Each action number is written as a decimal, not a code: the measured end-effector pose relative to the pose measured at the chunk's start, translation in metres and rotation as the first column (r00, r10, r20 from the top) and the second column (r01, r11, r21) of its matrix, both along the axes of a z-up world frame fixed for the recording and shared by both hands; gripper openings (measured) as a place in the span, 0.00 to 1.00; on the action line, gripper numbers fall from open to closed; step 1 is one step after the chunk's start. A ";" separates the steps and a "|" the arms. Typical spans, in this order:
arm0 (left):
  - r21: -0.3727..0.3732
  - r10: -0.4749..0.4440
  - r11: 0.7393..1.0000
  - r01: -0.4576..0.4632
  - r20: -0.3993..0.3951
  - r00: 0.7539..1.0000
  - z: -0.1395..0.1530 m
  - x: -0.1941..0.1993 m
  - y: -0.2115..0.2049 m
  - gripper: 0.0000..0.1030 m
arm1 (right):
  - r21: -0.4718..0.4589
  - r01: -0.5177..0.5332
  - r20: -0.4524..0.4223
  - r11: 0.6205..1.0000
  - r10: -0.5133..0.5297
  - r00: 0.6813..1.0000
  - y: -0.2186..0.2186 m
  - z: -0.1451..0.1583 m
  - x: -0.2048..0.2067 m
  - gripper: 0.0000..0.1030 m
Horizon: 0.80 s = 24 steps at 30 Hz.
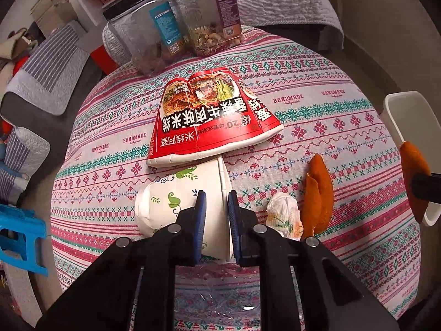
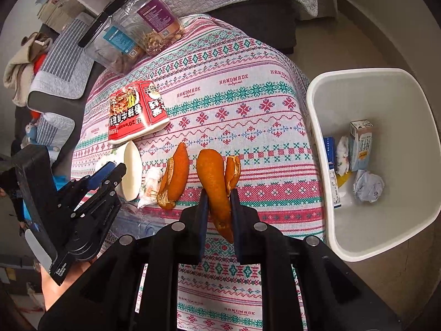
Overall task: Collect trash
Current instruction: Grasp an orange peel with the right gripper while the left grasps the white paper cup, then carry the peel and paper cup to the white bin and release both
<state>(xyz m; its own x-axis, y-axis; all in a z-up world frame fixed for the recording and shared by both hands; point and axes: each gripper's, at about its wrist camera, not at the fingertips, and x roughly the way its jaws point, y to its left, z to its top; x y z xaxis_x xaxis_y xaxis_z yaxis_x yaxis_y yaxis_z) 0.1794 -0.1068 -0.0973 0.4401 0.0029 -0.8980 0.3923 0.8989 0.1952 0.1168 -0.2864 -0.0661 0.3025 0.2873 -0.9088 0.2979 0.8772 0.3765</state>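
My left gripper (image 1: pixel 215 202) is shut on a white paper cup (image 1: pixel 179 195) with green leaf print, lying on its side on the patterned tablecloth; it also shows in the right wrist view (image 2: pixel 131 171). My right gripper (image 2: pixel 218 197) is shut on an orange peel (image 2: pixel 213 176), held above the table near its right edge. A second orange peel (image 1: pixel 317 193) and a crumpled tissue (image 1: pixel 284 212) lie on the cloth between the grippers. A flattened red noodle carton (image 1: pixel 215 115) lies behind the cup.
A white trash bin (image 2: pixel 319 104) stands beside the table on the right, holding a milk carton (image 2: pixel 361 143) and crumpled paper. Two clear snack jars (image 1: pixel 154 33) stand at the table's far edge. A sofa lies beyond, a blue stool (image 1: pixel 22 237) at left.
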 end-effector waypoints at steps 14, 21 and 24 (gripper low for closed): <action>-0.476 0.101 0.872 -0.111 -0.047 0.994 0.090 -0.018 0.083 0.02 | 0.123 0.016 0.056 0.992 -0.023 0.998 -0.009 0.012 -0.003 0.14; -0.573 0.010 0.819 -0.020 -0.020 1.000 0.112 -0.038 0.050 0.02 | 0.165 0.047 0.090 0.985 -0.063 0.994 -0.024 0.025 -0.014 0.14; -0.601 -0.030 0.799 0.010 -0.024 0.999 0.113 -0.042 0.032 0.02 | 0.185 0.073 0.109 0.980 -0.094 0.990 -0.038 0.032 -0.024 0.14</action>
<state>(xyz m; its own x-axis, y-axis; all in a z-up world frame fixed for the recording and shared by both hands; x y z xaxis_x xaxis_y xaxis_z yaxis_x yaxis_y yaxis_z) 0.1369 -0.0750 0.0155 0.4058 -0.5503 -0.7297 0.4081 0.8235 -0.3941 0.0931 -0.3239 -0.0344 0.4329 0.4123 -0.8016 0.3118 0.7659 0.5623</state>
